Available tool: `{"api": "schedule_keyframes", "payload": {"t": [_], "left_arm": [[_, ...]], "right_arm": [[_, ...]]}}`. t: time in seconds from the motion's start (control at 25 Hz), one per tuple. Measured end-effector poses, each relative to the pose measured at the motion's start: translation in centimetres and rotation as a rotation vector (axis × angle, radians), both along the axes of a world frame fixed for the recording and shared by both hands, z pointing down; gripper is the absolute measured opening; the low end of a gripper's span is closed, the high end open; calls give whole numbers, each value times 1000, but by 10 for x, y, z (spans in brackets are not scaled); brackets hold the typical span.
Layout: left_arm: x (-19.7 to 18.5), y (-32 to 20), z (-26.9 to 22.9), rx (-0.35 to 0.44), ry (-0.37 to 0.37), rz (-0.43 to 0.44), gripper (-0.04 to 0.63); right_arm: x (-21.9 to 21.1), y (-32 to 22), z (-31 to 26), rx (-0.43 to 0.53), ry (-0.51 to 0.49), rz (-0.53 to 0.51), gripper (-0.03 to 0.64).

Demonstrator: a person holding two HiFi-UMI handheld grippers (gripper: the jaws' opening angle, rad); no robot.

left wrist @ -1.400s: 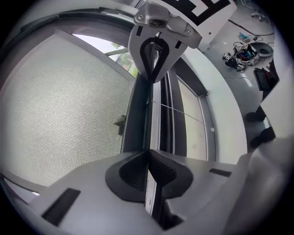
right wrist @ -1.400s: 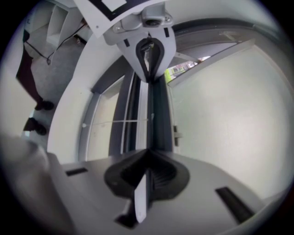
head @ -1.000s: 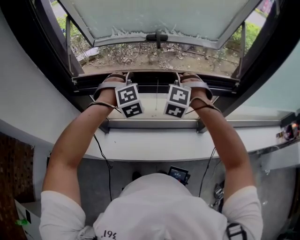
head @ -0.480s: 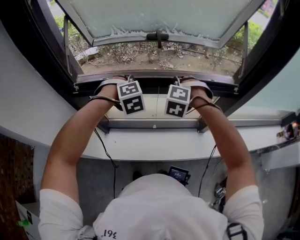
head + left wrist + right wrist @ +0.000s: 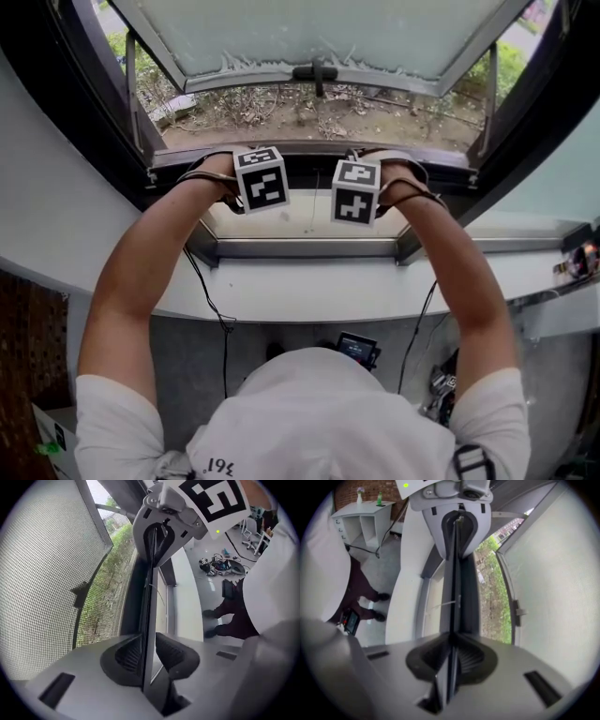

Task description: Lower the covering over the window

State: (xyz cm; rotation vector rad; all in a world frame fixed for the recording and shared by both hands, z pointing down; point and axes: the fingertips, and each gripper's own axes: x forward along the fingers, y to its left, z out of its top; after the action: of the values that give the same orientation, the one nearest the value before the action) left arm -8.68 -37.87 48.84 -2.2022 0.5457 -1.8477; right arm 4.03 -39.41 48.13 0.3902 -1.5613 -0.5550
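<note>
The covering's thin dark bottom bar (image 5: 149,597) runs straight between both grippers, low at the window sill (image 5: 300,246). My left gripper (image 5: 149,641) has just been opening its jaws. The bar still stands between them against the left pad (image 5: 129,651), with a gap to the right pad (image 5: 173,653). My right gripper (image 5: 452,651) is shut on the same bar (image 5: 453,583). In the head view the left gripper (image 5: 261,178) and the right gripper (image 5: 356,192) sit side by side at the dark frame, fingertips hidden behind their marker cubes.
The window sash (image 5: 319,37) is swung outward, with its handle (image 5: 314,73) at the lower edge; soil and plants lie beyond. A white ledge (image 5: 309,291) curves below the sill. Cables hang under it (image 5: 211,305). White shelves (image 5: 365,522) stand in the room behind.
Both marker cubes have shifted toward the window frame and tipped further forward, and more of the pale sill now shows below them.
</note>
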Motion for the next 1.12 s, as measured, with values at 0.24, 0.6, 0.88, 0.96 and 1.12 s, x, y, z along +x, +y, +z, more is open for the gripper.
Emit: {"api": "schedule_keyframes", "payload": {"t": [0.24, 0.6, 0.88, 0.96, 1.12], "left_arm": [[0, 0, 0, 37, 26, 10, 103], [0, 1, 3, 100, 40, 25, 117], [0, -2, 7, 140, 44, 20, 138], [0, -5, 6, 172, 37, 17, 107], [0, -7, 7, 206, 38, 19, 104]], "right_arm": [[2, 14, 7, -96, 4, -12, 193], [1, 10, 8, -11, -8, 3, 169], [2, 7, 12, 21, 3, 8, 163], [1, 7, 13, 25, 4, 16, 160], [2, 6, 15, 45, 2, 33, 160]]}}
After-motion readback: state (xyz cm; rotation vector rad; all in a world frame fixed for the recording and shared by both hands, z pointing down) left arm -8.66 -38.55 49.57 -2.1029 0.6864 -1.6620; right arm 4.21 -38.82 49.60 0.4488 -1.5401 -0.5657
